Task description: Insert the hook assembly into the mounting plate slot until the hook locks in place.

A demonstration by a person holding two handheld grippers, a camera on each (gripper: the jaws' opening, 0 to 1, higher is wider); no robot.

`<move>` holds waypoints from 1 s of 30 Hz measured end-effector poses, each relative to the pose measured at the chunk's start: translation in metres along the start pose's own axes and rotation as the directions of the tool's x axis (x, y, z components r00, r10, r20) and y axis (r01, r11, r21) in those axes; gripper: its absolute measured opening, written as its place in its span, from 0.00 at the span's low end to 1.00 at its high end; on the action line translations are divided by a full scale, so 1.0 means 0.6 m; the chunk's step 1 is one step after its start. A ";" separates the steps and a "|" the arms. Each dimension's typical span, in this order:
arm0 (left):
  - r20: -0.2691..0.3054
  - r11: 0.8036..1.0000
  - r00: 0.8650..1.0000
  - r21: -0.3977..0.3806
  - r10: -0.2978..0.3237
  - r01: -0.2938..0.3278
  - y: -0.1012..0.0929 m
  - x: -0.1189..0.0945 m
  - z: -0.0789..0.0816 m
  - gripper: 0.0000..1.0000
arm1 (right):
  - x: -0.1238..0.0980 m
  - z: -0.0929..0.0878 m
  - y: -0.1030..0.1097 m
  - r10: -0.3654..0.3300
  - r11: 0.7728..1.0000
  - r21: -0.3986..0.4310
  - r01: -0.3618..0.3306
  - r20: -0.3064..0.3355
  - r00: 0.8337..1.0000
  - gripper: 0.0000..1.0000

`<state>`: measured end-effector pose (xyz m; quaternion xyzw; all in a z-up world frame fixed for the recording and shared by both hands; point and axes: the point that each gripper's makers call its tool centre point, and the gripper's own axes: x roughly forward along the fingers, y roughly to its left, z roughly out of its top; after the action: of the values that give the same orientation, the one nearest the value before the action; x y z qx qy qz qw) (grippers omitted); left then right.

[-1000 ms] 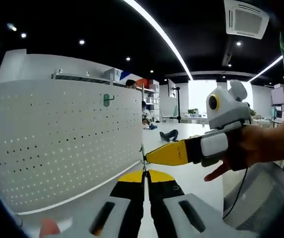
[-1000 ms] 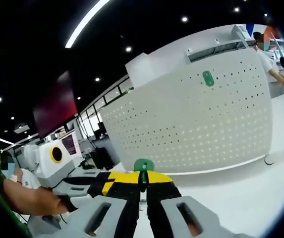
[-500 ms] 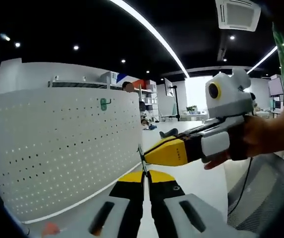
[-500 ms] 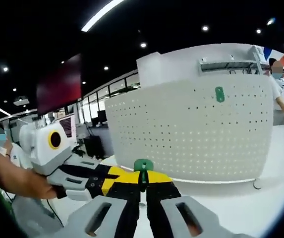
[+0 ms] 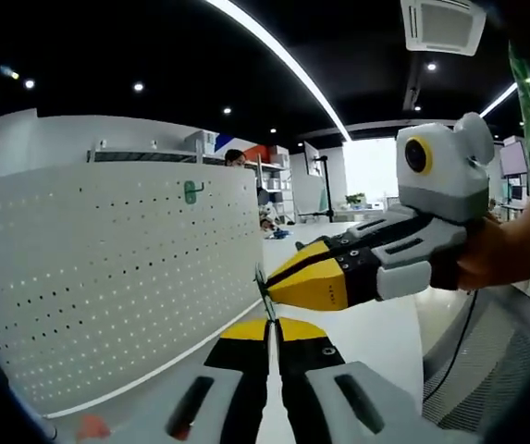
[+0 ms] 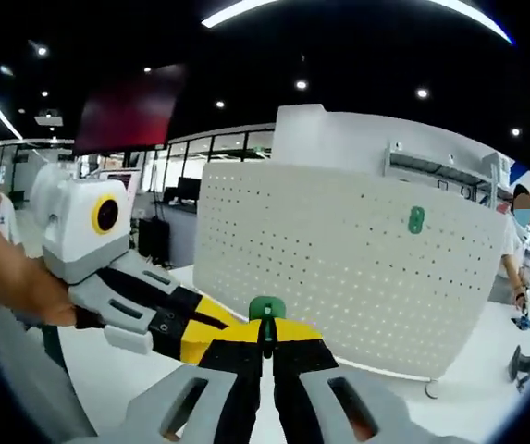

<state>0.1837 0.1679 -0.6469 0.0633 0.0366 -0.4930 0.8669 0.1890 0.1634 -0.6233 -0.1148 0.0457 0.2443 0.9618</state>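
Between our right gripper's (image 6: 265,338) closed jaws sits the green hook assembly (image 6: 266,310), its rounded head poking out just past the yellow tips, so the pick-up looks done and the insertion is all still ahead. Beyond those jaws stands the white perforated mounting plate (image 6: 338,268), well apart from the hook we carry; nothing of ours touches it yet. Higher on that plate, up and to the right of our right jaws, another green hook (image 6: 416,219) already hangs from a slot.

Ahead of our left gripper (image 5: 271,326), whose jaws are pressed together, a thin metal piece (image 5: 263,289) stands up at the tips; we cannot tell whether they pinch it, or whether it is the wire end of the hook held by the right gripper, which reaches in from the right just above them. What remains, as we judge it, is to bring the hook across to the plate, line it up with a free slot and push until it locks.
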 end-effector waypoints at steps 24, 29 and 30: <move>-0.001 0.997 0.999 -0.055 -0.051 0.051 -0.007 -0.010 -0.001 0.06 | 0.003 -0.011 -0.014 -0.022 1.000 0.021 0.022 -0.015 1.000 0.01; 0.003 0.994 0.997 -0.069 -0.080 0.080 -0.013 -0.021 0.001 0.10 | 0.004 -0.013 -0.012 -0.017 0.999 0.028 0.018 -0.018 1.000 0.01; 0.003 0.994 0.997 -0.069 -0.081 0.081 -0.014 -0.022 0.001 0.11 | 0.004 -0.014 -0.012 -0.016 0.999 0.031 0.017 -0.018 1.000 0.01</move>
<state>0.1699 0.1750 -0.6450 0.0319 0.0559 -0.5262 0.8479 0.1942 0.1565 -0.6301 -0.1025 0.0571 0.2345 0.9650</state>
